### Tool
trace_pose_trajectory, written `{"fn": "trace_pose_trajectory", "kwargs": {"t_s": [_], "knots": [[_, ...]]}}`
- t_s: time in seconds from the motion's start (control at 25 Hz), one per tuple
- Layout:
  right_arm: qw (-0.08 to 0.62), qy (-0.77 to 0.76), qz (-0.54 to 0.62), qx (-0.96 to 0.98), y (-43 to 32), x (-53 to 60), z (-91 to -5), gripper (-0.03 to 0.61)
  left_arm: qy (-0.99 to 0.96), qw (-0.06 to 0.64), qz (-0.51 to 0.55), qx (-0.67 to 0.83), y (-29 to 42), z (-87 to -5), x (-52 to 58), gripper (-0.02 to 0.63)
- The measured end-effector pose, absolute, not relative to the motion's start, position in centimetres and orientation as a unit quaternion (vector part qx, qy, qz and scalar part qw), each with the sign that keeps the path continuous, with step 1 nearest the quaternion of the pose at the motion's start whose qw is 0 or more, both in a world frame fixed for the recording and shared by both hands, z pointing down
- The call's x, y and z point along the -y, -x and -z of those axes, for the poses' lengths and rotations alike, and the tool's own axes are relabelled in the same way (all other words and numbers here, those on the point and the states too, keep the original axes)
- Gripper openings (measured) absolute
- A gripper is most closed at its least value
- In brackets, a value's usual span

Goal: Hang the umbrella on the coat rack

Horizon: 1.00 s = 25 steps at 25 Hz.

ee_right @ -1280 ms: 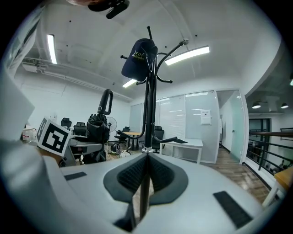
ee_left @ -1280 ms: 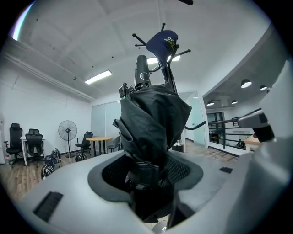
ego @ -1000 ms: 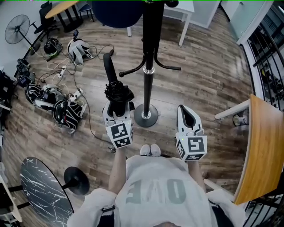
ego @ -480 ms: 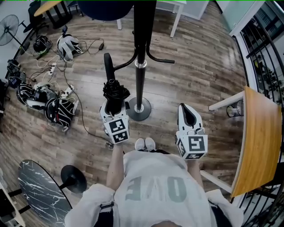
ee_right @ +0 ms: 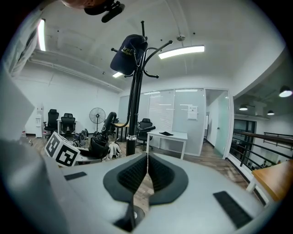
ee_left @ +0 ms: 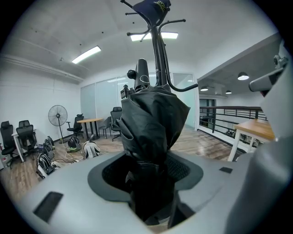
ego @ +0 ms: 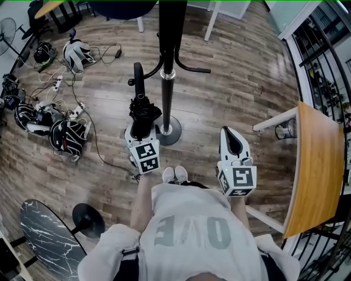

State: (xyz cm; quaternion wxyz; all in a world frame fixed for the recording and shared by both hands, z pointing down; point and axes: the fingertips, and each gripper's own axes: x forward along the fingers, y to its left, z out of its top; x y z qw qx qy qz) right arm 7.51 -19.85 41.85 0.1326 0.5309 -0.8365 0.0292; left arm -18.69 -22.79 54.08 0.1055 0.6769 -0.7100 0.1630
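A folded black umbrella point(ego: 142, 110) stands upright in my left gripper point(ego: 141, 135), which is shut on its bunched canopy point(ee_left: 151, 137). Its curved black handle point(ego: 137, 74) rises beside the black coat rack point(ego: 166, 66), just left of the pole. The rack's round base point(ego: 169, 134) rests on the wood floor in front of the person's shoes. A dark blue cap point(ee_right: 128, 52) hangs on the rack's top hooks point(ee_left: 155, 7). My right gripper point(ego: 230, 141) is held to the right of the rack, shut, with nothing between its pads point(ee_right: 146, 170).
Helmets and cables point(ego: 52, 118) litter the floor at left. A wooden table point(ego: 311, 164) stands at right, with a black railing point(ego: 329, 60) beyond. A dark marble round table point(ego: 46, 241) is at lower left. White desk legs point(ego: 211, 24) stand behind the rack.
The person has stepped closer to the coat rack; the left gripper with the umbrella has moved up nearer the pole. The right gripper keeps its place.
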Motion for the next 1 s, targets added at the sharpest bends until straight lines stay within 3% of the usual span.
{"fn": "trace_pose_trajectory", "kwargs": {"t_s": [1.0], "knots": [[0.167,-0.546,-0.059,0.819,-9.0,19.6,-44.7,0.031,-0.717,0.161,-0.158,0.66,15.6,-59.7,24.8,0.248]]}}
